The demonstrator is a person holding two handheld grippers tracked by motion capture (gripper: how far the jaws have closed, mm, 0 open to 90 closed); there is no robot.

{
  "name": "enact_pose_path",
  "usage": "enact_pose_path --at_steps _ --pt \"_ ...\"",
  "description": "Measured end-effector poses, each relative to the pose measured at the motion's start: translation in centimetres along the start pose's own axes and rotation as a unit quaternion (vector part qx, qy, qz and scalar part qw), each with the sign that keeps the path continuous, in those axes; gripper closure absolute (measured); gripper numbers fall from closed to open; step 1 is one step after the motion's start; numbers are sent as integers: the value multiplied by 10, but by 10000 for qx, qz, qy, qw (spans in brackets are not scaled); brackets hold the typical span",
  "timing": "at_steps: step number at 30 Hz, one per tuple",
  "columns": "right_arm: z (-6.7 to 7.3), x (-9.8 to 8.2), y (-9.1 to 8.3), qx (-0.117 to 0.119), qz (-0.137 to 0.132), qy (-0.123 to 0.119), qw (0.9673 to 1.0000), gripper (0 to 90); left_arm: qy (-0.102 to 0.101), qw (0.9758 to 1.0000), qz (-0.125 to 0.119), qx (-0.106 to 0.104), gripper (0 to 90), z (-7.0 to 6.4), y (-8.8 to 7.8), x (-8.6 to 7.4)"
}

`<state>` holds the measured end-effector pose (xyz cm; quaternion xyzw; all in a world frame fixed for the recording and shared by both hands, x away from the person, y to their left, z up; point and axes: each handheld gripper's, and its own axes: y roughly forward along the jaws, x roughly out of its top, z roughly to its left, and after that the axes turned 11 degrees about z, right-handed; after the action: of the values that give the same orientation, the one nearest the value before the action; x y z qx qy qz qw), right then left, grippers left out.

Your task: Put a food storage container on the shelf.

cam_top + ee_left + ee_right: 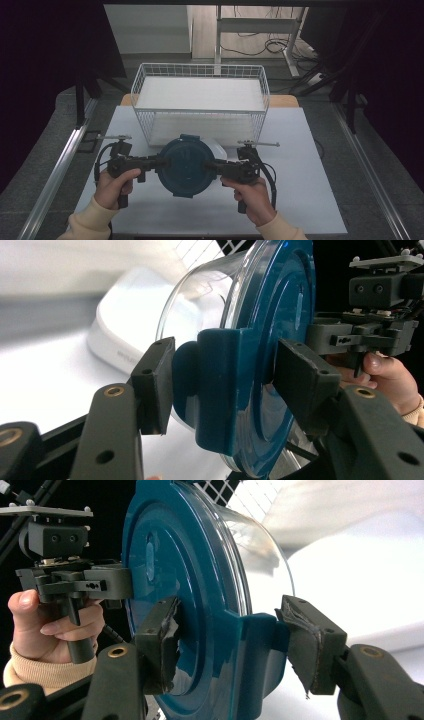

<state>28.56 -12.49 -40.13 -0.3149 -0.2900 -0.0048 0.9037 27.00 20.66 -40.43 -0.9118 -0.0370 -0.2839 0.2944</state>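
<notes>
Nearest the person's edge of the white table (300, 200), two hands in cream sleeves are holding the grippers level, pointing toward each other. Between them a round container (187, 167) with a dark blue lid (280, 340) and a clear body (200, 305) is hanging above the table, lid facing up toward the high camera. On the left side, the left gripper (159, 162) is clamping one of the lid's blue side latches (220, 385): one of its jaws is pressing on the lid's top face and the other on the latch's underside. On the right side, the right gripper (214, 167) is gripping the opposite latch (255, 660) in the same way, its pads worn and frayed. Just beyond the container a white wire basket (200, 107) is standing on the table, with a white liner inside. Past it, desk legs and cables are lying on the floor.
</notes>
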Motion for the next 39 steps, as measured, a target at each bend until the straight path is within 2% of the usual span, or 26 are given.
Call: enact_pose_path --at_steps 4,6,7,9,10,15,16,26,39 --pt "4 21 -9 -38 -66 -132 9999 427 61 9999 -101 -31 440 -4 -5 18" --pt "5 24 -10 -41 -68 -141 9999 427 78 9999 -121 -29 440 -5 -6 23" --pt "6 34 -13 -51 -62 -207 9998 427 83 9998 -154 -50 442 -5 -7 29" --pt "6 37 -14 -54 -59 -225 9997 427 81 9998 -174 -76 443 -5 -8 34" --pt "8 47 -17 -76 -69 -279 9996 427 81 9997 -204 -95 444 -5 -9 40" --pt "9 61 -20 -74 -47 -344 9994 427 123 9996 -256 -68 445 -7 -13 52" --pt "9 69 -22 -66 -38 -366 9993 427 132 9995 -263 -64 445 -8 -14 55" --pt "14 93 -29 -27 -80 -442 9990 427 265 9992 -303 21 445 -16 -23 82" --pt "21 129 -47 -95 -78 -594 9982 428 353 9987 -380 -10 445 -27 -30 117"
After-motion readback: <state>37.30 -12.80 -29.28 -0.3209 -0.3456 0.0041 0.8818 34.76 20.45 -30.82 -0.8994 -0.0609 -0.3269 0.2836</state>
